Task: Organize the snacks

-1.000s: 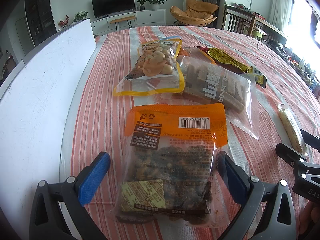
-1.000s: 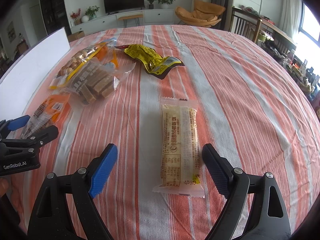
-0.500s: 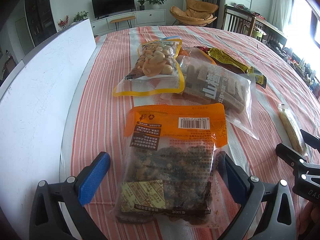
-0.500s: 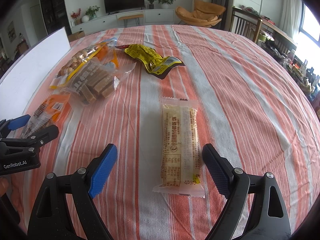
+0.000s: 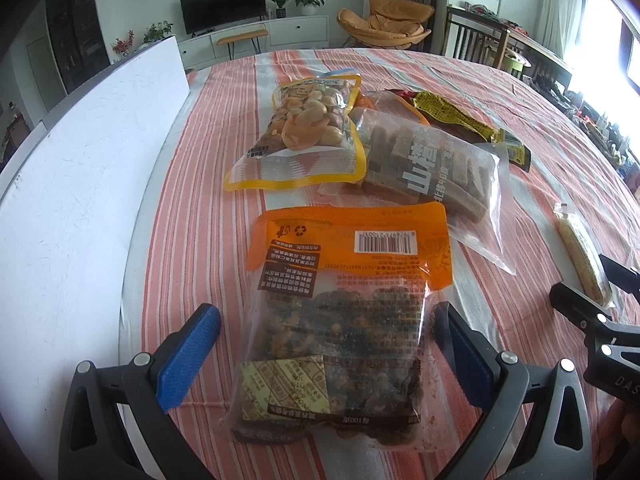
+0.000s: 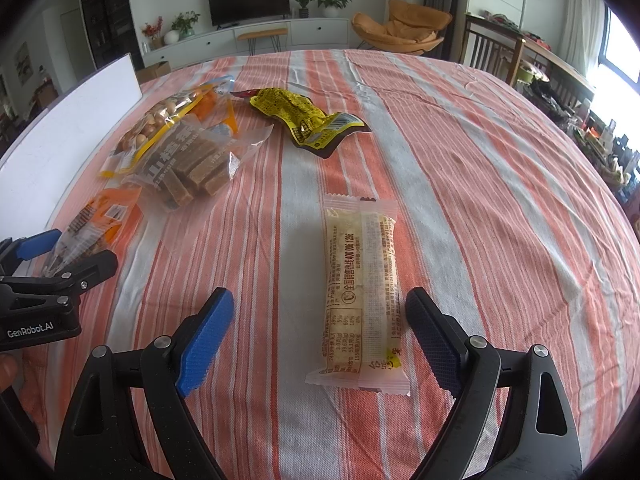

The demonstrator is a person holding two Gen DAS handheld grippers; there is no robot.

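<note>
Between your left gripper's (image 5: 332, 344) wide-spread fingers sits the orange bag (image 5: 344, 300), flat on the striped cloth (image 6: 480, 160), neither pad touching it. Your right gripper (image 6: 320, 336) is spread wide too, with the pale bar (image 6: 362, 292) lying lengthwise between its fingers, closer to the right pad (image 6: 434, 344).

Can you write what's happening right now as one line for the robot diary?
left gripper: open, around orange snack bag | right gripper: open, around pale bar packet | neither gripped yet
</note>
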